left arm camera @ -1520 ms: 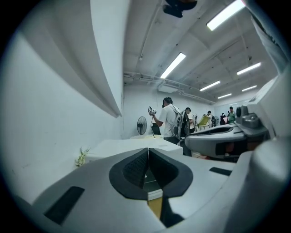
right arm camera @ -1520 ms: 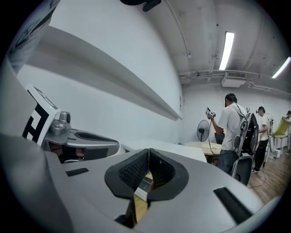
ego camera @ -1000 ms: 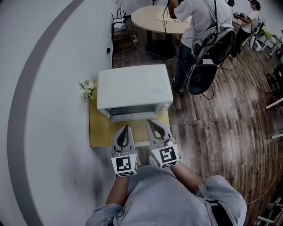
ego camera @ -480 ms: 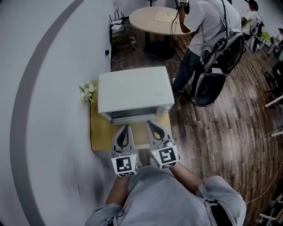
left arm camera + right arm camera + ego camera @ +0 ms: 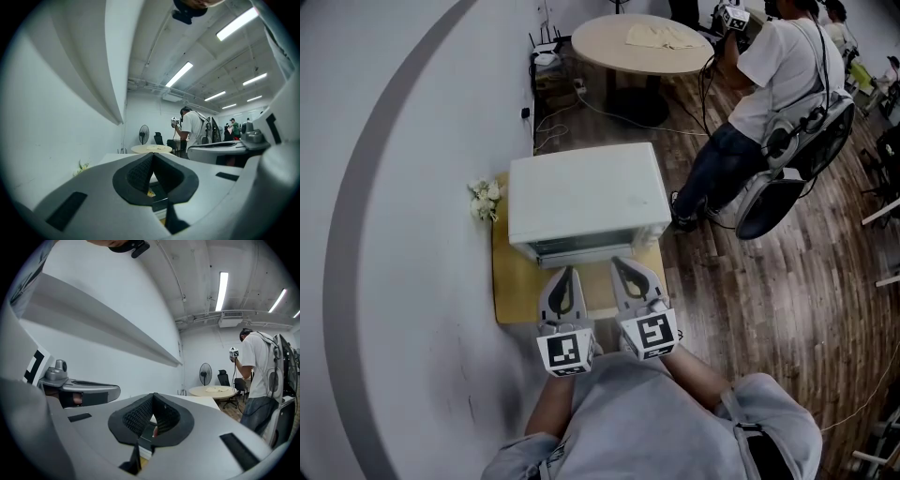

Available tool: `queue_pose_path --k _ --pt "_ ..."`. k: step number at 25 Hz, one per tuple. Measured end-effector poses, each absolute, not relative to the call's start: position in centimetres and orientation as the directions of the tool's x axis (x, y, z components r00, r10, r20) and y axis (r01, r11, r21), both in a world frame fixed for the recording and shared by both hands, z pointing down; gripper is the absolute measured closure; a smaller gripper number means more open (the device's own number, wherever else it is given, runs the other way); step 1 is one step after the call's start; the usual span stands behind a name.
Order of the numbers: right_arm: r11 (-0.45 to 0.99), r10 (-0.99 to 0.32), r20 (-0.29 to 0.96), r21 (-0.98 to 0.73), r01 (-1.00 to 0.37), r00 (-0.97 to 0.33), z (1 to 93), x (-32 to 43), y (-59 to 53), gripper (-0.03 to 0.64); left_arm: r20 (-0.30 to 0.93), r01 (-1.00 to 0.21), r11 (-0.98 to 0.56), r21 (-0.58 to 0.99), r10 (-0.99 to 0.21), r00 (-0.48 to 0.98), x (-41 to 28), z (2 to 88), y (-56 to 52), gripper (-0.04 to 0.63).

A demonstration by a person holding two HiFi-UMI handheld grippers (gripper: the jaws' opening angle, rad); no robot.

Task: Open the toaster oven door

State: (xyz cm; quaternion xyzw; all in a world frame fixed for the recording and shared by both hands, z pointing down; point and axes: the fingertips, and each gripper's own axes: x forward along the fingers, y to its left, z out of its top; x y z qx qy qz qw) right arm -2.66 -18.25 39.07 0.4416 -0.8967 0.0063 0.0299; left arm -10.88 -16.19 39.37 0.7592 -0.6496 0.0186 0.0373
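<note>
A white toaster oven (image 5: 586,197) stands on a yellow mat (image 5: 517,281) against the wall, its door closed and facing me. My left gripper (image 5: 564,274) and right gripper (image 5: 623,265) hover side by side just in front of the door, tips close to its lower edge, touching nothing. Both are shut with nothing between the jaws. In the left gripper view the shut left gripper (image 5: 152,157) points over the oven top (image 5: 119,157). The right gripper view shows the shut right gripper (image 5: 152,401) with the oven (image 5: 197,400) beyond it.
A small bunch of white flowers (image 5: 485,197) lies left of the oven by the wall. A round table (image 5: 642,42) stands behind, with cables on the wooden floor. A person (image 5: 769,103) with a backpack stands at the right rear beside a chair (image 5: 773,197).
Both grippers have held still in front of the oven. The person at the back has walked to the right, away from the oven.
</note>
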Motion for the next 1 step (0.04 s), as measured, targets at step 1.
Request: queue_pose_path --k 1 --pt "0.61 -0.792 0.059 0.016 -0.792 -0.608 39.07 -2.73 -18.37 0.62 0.077 -0.988 -0.154 0.032 -0.985 0.156 -10.93 39.4 -16.3 0.592"
